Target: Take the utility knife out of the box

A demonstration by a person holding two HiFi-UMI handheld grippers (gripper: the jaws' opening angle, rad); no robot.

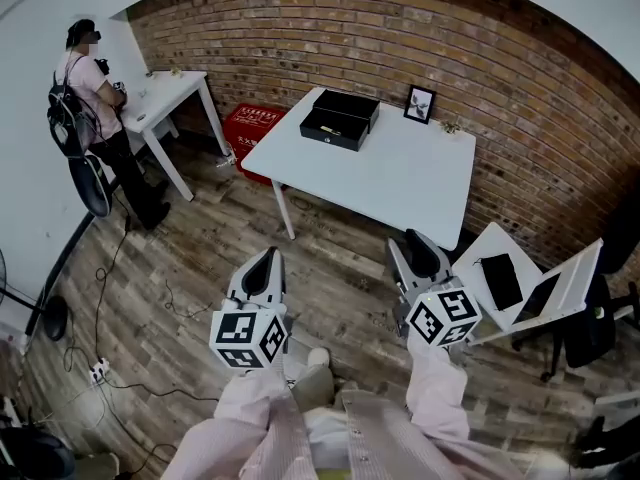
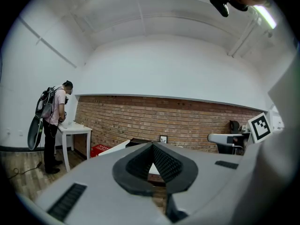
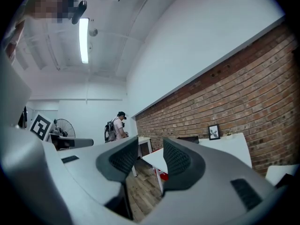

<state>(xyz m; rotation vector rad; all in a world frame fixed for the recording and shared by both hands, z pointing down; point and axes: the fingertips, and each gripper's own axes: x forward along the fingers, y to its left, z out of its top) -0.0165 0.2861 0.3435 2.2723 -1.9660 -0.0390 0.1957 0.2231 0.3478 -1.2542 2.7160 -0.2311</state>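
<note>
A black box stands shut on the far part of the white table, well ahead of both grippers. The utility knife is not visible. My left gripper hangs over the wooden floor short of the table, and its pads meet at the tips with nothing between them. My right gripper is beside it, near the table's front right corner. Its jaws stand apart and hold nothing. The box shows small in the right gripper view, far beyond the jaws.
A small framed picture leans against the brick wall behind the box. A red crate sits on the floor left of the table. A person stands at a second white table at the back left. A white chair with a black tablet is at my right.
</note>
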